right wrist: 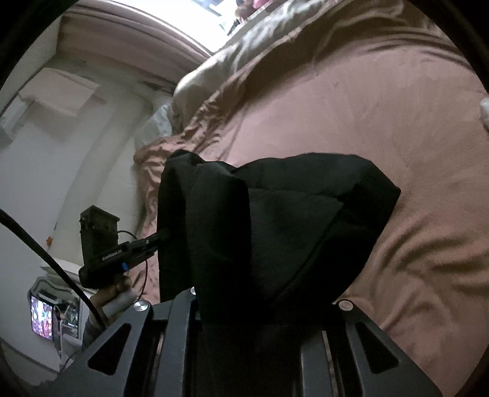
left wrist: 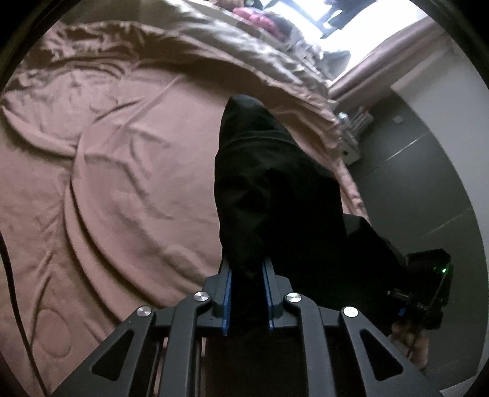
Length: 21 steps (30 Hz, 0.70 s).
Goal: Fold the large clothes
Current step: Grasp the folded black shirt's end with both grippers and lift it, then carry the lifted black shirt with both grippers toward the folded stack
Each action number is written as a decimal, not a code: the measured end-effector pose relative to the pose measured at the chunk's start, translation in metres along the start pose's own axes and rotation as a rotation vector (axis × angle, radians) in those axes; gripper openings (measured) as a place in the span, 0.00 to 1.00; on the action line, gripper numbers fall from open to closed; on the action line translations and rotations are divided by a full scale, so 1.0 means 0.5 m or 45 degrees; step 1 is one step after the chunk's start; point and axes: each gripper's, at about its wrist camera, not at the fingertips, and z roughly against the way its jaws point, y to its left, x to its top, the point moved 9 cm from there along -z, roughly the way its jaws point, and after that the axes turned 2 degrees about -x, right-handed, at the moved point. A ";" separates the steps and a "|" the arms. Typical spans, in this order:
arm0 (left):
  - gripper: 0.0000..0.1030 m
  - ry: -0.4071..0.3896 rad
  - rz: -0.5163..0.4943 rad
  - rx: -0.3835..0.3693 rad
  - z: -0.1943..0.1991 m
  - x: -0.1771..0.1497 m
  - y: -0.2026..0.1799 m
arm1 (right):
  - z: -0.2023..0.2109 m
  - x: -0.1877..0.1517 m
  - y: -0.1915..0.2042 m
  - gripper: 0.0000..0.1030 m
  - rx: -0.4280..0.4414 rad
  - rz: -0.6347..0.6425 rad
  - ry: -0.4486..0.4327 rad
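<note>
A black garment hangs in the air over a bed with a pink-brown quilt. My left gripper is shut on one edge of it, the cloth pinched between the blue pads. In the right wrist view the garment drapes over my right gripper and hides its fingers; the cloth comes straight out of the jaws. The left gripper shows at the left there, clamped on the garment's far edge. The right gripper's body shows at the right of the left wrist view.
The quilt covers the bed below the garment. A rumpled beige blanket lies at the far end near a bright window. Dark floor runs beside the bed. A lit screen stands at lower left.
</note>
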 end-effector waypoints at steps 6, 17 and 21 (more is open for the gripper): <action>0.14 -0.095 -0.051 -0.074 0.107 -0.014 -0.091 | 0.080 -0.053 0.065 0.12 0.017 0.076 -0.099; 0.12 -0.246 -0.180 -0.182 0.262 -0.075 -0.272 | 0.246 -0.145 0.144 0.11 0.021 0.174 -0.291; 0.12 -0.280 -0.230 -0.229 0.288 -0.087 -0.360 | 0.346 -0.170 0.147 0.11 -0.016 0.211 -0.370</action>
